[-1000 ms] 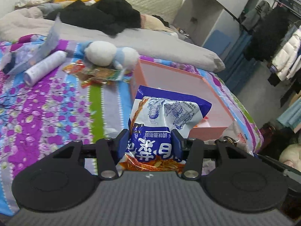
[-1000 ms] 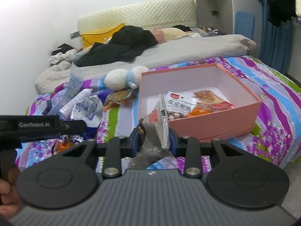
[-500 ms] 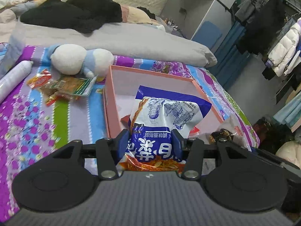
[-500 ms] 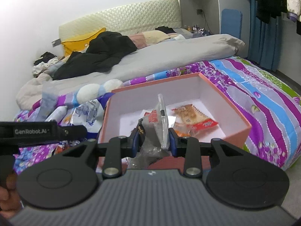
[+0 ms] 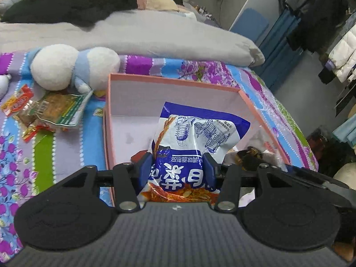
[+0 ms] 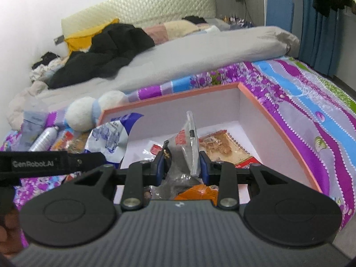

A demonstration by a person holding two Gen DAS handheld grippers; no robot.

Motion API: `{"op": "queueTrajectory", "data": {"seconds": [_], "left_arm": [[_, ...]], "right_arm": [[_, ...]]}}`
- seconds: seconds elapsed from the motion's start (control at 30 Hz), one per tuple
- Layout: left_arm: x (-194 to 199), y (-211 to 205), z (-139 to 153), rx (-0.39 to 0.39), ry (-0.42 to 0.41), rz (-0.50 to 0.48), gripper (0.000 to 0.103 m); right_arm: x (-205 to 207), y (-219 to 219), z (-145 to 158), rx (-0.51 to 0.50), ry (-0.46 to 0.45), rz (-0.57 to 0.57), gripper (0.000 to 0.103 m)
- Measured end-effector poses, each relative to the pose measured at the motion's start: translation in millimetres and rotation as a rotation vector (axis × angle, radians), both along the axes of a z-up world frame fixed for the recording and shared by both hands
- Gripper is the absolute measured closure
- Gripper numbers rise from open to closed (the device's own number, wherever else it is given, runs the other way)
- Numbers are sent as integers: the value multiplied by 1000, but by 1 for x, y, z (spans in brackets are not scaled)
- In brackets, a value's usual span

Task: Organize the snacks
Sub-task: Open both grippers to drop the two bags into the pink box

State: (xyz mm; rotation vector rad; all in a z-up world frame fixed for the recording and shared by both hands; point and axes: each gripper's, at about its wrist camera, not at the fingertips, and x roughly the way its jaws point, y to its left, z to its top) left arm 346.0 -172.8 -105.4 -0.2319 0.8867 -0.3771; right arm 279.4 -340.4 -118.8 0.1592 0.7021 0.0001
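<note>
My left gripper [image 5: 176, 169] is shut on a blue and white snack bag [image 5: 200, 138] and holds it over the open pink box [image 5: 169, 82]. My right gripper [image 6: 182, 166] is shut on a clear snack packet [image 6: 185, 149] and holds it over the same pink box [image 6: 278, 122]. The blue and white bag also shows at the box's left edge in the right wrist view [image 6: 109, 138]. Several snack packets [image 6: 222, 146] lie on the box floor.
The box sits on a flowered purple bedspread [image 5: 51, 153]. More snack packets [image 5: 51, 111] and a white and blue plush toy [image 5: 71, 66] lie left of the box. A white bottle [image 6: 44, 136] lies further left. A grey duvet [image 5: 133, 35] runs behind.
Both grippers have moved forward with their snacks, from in front of the box to over it. The box now fills the middle of both views.
</note>
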Motion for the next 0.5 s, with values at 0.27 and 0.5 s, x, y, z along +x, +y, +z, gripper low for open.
{"op": "queueTrajectory", "data": {"seconds": [0.27, 0.5], "left_arm": [[13, -5, -19, 31, 33, 7, 44], [-4, -8, -4, 60, -10, -9, 37]], "right_arm": [[21, -5, -39, 20, 123, -6, 63], [7, -7, -26, 30, 79, -1, 41]]}}
